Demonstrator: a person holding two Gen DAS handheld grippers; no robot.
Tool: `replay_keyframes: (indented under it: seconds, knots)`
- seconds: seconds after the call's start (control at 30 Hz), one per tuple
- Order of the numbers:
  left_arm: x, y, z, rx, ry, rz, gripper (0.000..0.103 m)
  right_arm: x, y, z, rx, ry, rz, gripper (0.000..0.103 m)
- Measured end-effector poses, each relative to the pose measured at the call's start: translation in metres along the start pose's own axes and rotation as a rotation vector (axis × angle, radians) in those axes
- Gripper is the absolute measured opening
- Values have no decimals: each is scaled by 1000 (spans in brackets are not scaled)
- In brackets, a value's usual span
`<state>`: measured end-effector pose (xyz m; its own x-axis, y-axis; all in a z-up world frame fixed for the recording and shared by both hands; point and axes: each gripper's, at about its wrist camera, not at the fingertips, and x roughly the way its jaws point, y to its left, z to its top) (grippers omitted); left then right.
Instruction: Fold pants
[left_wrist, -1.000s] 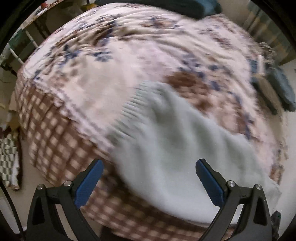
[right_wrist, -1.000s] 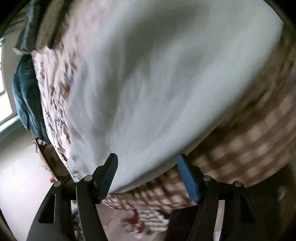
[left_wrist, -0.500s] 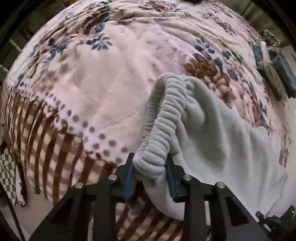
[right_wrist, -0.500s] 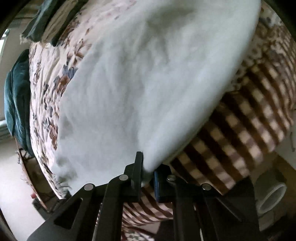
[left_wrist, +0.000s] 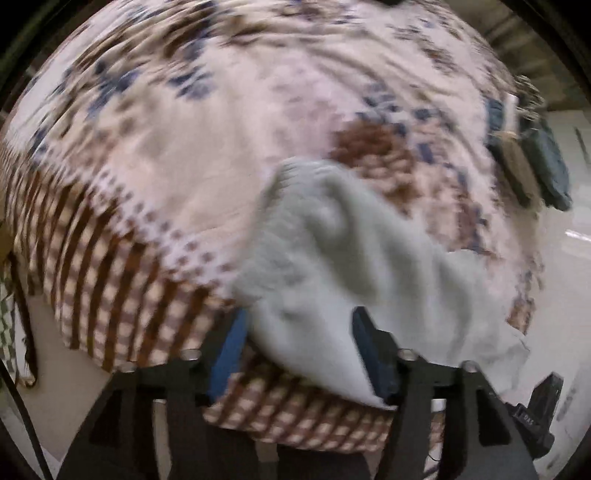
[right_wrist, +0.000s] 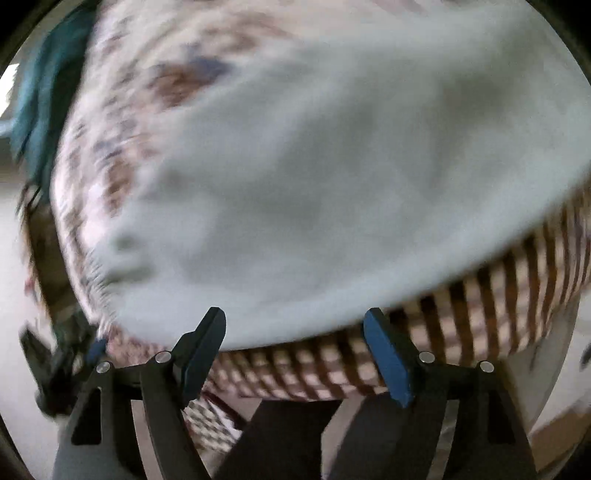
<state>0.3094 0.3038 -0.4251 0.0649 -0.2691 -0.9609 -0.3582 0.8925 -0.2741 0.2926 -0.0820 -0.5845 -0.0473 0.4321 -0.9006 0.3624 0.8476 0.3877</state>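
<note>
With both the left gripper (left_wrist: 299, 350) and right gripper (right_wrist: 295, 347) spread wide and holding nothing, the pale pants (left_wrist: 351, 266) lie rumpled at the bed's (left_wrist: 177, 166) near edge, where loose fabric could slide off.

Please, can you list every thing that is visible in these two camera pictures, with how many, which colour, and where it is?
pants: one, pale grey-green, lying on the blanket near its front edge, waistband end toward the left gripper.
blanket: one, cream with brown and blue flowers and a brown checked border, covering the bed.
dark teal fabric: one heap, far left of the right wrist view, at the bed's edge; blurred.
dark items: a few, dark blue-grey and tan, on the far right of the bed; too blurred to name.
left gripper: one, black with blue pads, open, pants between its fingers.
right gripper: one, black with blue pads, open, at the pants' near edge.
</note>
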Motion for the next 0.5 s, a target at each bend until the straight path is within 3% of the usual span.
replay_keyframes:
  seconds: [0.13,0.17,0.23,0.33,0.4,0.5]
  knots:
    - [21,-40,35,-64,73,-80,63,4,54,76,-230,1,52,80]
    - [28,-49,40,-65,91,-67,63,15,70,103,-291,17,67,80]
    - [43,-65,49,-73,129,-70,63,45,92,155,-396,83,65,80]
    - [57,-85,52,-111,152,-47,63,92,117,206,-474,235,89,80]
    - [62,-104,50,-47,120,11,63,117,122,223,-517,336,83,80]
    - [79,-141,55,147,91,84,63,137,122,224,-588,446,92,75]
